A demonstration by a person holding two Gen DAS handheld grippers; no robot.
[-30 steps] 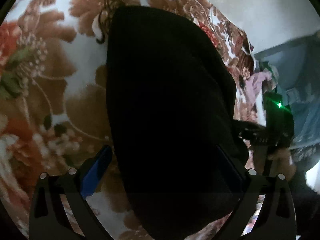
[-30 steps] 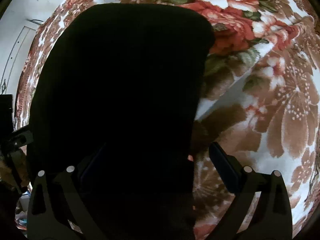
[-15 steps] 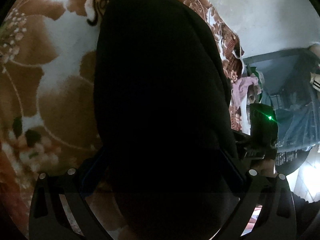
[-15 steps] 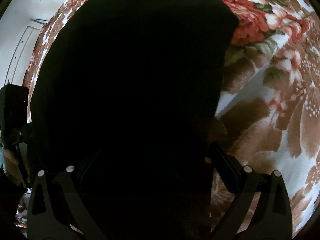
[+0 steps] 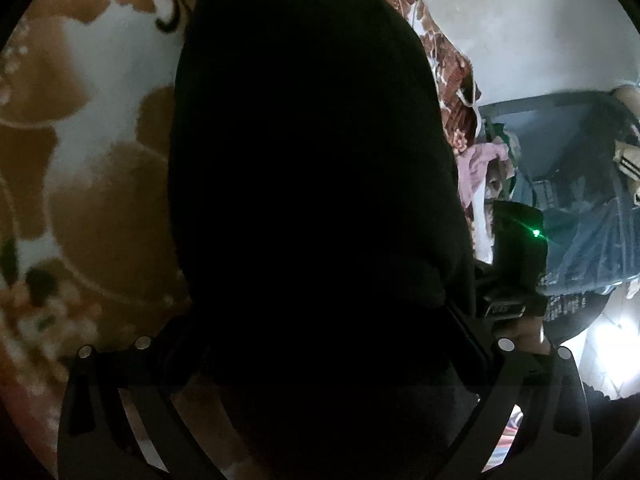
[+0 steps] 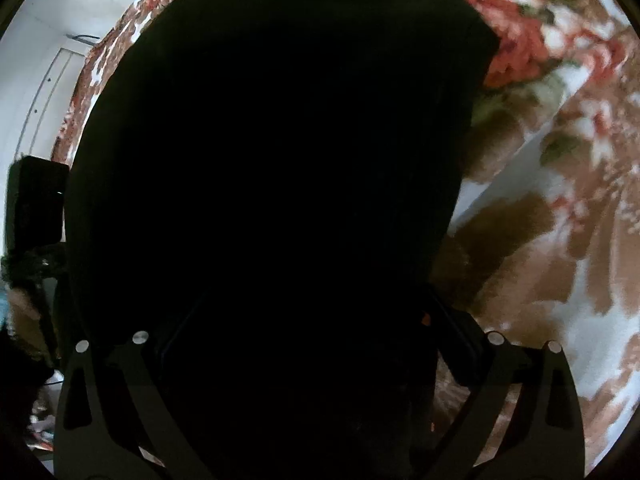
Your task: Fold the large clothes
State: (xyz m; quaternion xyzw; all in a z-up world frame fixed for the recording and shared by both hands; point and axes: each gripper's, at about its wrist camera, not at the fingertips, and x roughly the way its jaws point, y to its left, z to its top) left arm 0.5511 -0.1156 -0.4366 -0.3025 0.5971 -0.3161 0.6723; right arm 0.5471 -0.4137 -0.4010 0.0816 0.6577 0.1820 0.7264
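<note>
The black garment [image 5: 312,208] fills the middle of both wrist views, a dark slab of cloth running from the fingers at 6 o'clock up to 12 o'clock, over the floral blanket [image 5: 100,184] that shows at 9 o'clock in the left view and at 3 o'clock in the right view. No crease or seam can be read in it; it is simply too dark.

The left gripper [image 5: 320,344] has its fingers spread wide with the cloth heaped between them, and whether the pads press on fabric is hidden, so I cannot tell its state. The right gripper [image 6: 316,340] looks the same: wide fingers, cloth covering the gap, grip unreadable.

In the left view the other tool sits at 3 o'clock with a green light, close by the garment's edge. Beyond it, at 2 o'clock, lies a pile of other clothes [image 5: 480,164] and a pale wall [image 5: 540,20].

The likely risk is an uneven fold: if one side holds less cloth than the other, that corner could slip free and the layer would land skewed. Thick, dark fabric also hides bunching underneath.
</note>
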